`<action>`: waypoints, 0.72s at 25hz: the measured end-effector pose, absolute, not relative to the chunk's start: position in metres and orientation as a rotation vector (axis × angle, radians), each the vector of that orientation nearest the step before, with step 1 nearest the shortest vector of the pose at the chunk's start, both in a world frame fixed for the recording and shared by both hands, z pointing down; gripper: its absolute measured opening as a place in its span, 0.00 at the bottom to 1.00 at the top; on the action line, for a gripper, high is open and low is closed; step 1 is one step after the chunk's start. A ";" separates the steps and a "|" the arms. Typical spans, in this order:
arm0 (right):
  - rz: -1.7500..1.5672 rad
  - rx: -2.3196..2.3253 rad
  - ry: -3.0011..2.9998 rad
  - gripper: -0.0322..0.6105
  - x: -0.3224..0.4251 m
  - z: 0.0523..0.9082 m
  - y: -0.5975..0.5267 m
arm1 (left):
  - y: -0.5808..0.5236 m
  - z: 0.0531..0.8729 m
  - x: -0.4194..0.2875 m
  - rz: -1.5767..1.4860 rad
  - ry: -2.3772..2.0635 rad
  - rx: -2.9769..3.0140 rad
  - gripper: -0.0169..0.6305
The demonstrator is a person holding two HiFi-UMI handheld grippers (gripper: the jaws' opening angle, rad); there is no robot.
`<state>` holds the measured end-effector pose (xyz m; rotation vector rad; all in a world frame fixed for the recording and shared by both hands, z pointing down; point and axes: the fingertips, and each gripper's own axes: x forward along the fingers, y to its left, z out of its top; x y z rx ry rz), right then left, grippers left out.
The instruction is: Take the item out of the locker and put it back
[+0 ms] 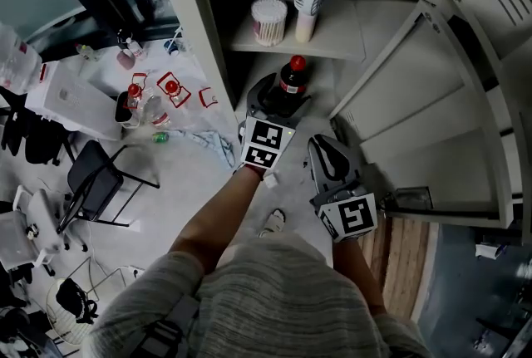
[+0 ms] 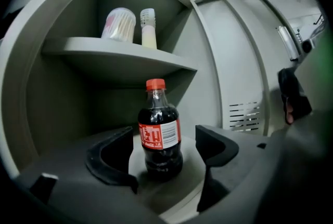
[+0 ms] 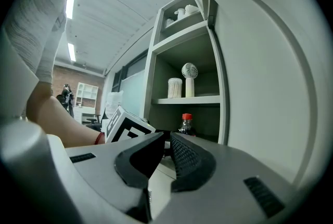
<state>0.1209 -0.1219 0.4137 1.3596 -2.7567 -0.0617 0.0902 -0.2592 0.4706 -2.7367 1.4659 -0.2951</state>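
A small cola bottle (image 1: 293,76) with a red cap and red label stands upright on the floor of the lower locker compartment (image 2: 62,114). My left gripper (image 1: 281,99) reaches into that compartment. In the left gripper view the bottle (image 2: 159,132) stands between the jaws of the left gripper (image 2: 164,147), which are open, with a gap on each side of it. My right gripper (image 1: 322,147) hangs outside the locker to the right, shut on nothing. The right gripper view shows its jaws (image 3: 166,153) closed together and the bottle (image 3: 186,123) beyond them.
On the upper shelf (image 1: 332,41) stand a tub of cotton swabs (image 1: 268,20) and a small white fan (image 1: 309,3). The locker door (image 1: 432,99) swings open at the right. A cluttered table (image 1: 75,99) and a chair (image 1: 96,182) are at the left.
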 end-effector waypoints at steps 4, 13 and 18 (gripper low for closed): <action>-0.056 1.355 -2.759 0.10 0.122 0.414 -0.123 | -0.271 0.477 0.092 -0.318 1.500 -2.742 0.59; -0.033 1.347 -2.753 0.10 0.125 0.420 -0.123 | -0.287 0.478 0.105 -0.315 1.474 -2.751 0.59; -0.022 1.346 -2.737 0.09 0.127 0.422 -0.123 | -0.297 0.484 0.109 -0.331 1.467 -2.765 0.59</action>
